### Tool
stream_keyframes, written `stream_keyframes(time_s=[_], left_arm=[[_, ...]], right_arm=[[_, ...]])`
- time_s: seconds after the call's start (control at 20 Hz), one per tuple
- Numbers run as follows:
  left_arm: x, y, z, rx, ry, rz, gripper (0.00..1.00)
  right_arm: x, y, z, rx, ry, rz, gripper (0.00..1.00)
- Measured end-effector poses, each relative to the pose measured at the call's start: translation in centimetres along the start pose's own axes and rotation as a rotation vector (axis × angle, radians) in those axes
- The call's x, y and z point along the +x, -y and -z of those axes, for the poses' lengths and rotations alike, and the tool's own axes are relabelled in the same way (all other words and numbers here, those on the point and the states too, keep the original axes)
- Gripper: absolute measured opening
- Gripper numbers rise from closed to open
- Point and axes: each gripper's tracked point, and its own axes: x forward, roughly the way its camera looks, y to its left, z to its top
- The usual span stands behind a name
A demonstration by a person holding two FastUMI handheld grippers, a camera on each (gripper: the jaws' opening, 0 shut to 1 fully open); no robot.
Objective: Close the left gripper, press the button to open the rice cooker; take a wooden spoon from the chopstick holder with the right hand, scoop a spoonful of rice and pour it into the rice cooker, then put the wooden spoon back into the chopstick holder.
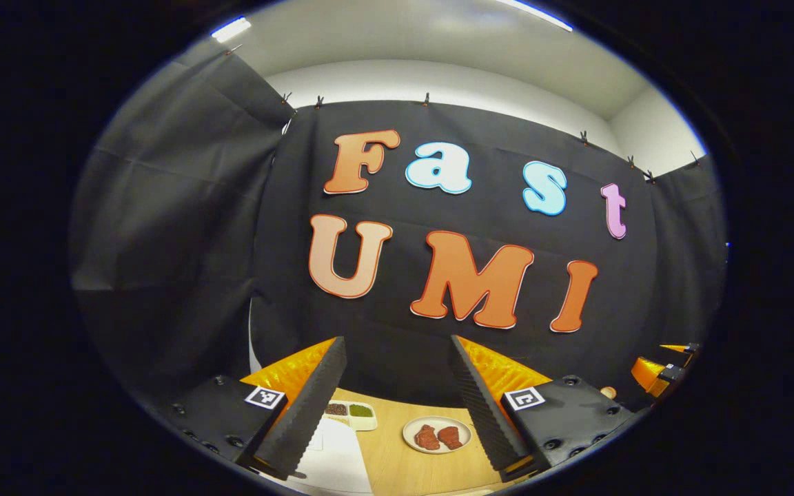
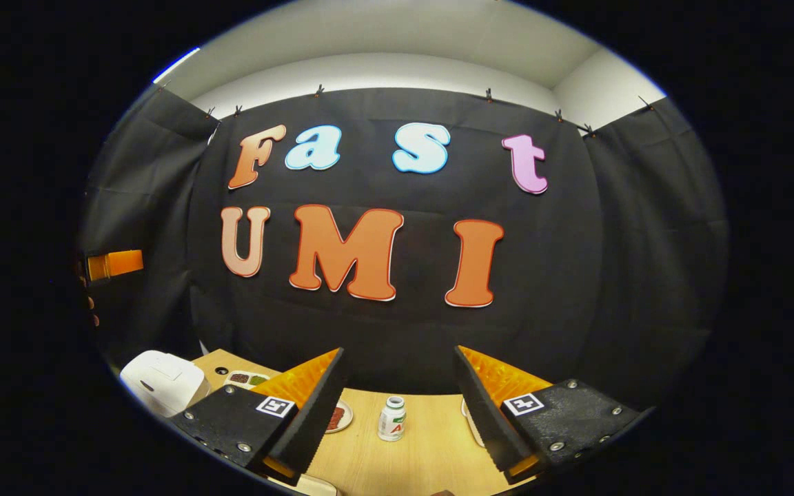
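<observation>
The white rice cooker [image 2: 163,382] stands with its lid down at the table's left end in the right gripper view. In the left gripper view a white surface [image 1: 336,451] lies just below and between the fingers; I cannot tell whether it is the cooker's lid. My left gripper [image 1: 397,341] is open and held high, facing the wall, with nothing between its fingers. My right gripper [image 2: 398,350] is also open and bare, raised over the table's near side. The left gripper [image 2: 114,264] appears again at the far left of the right gripper view, with a hand [image 2: 90,303] on it.
On the wooden table [image 2: 424,448] stand a sectioned dish of grains [image 2: 245,379], a plate with red meat pieces [image 1: 437,435] and a small white bottle [image 2: 391,419]. The rim of another dish [image 2: 467,413] peeks out beside the right finger. Black cloth walls close the booth.
</observation>
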Motion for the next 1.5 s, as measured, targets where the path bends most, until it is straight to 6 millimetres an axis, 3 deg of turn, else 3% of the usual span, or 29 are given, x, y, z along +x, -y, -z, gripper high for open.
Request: stream_keyframes(time_s=[0.3,0.6,1.05,1.4,1.45,1.5], left_arm=[[0.7,-1.0,-0.8,0.107,0.021,-0.021,1.00],[-0.4,-2.5,-0.3,0.118,0.009,-0.042,0.97],[-2.0,-4.4,1.8,0.111,-0.058,-0.070,0.97],[-2.3,-7.5,7.1,0.134,-0.215,-0.102,1.00],[-2.5,-7.9,7.9,0.139,-0.239,-0.104,0.93],[-2.7,-8.2,9.0,0.147,-0.276,-0.104,0.78]], right_arm=[[0.0,1.6,1.4,0.036,0.017,0.028,0.95],[-1.0,4.2,2.9,0.059,-0.003,0.113,0.95],[-3.4,6.6,8.6,0.069,-0.113,0.178,0.97],[-5.0,8.7,11.1,0.097,-0.168,0.236,0.95],[-5.3,9.0,11.5,0.097,-0.176,0.244,0.95],[-5.6,9.1,11.8,0.099,-0.182,0.250,0.95]])
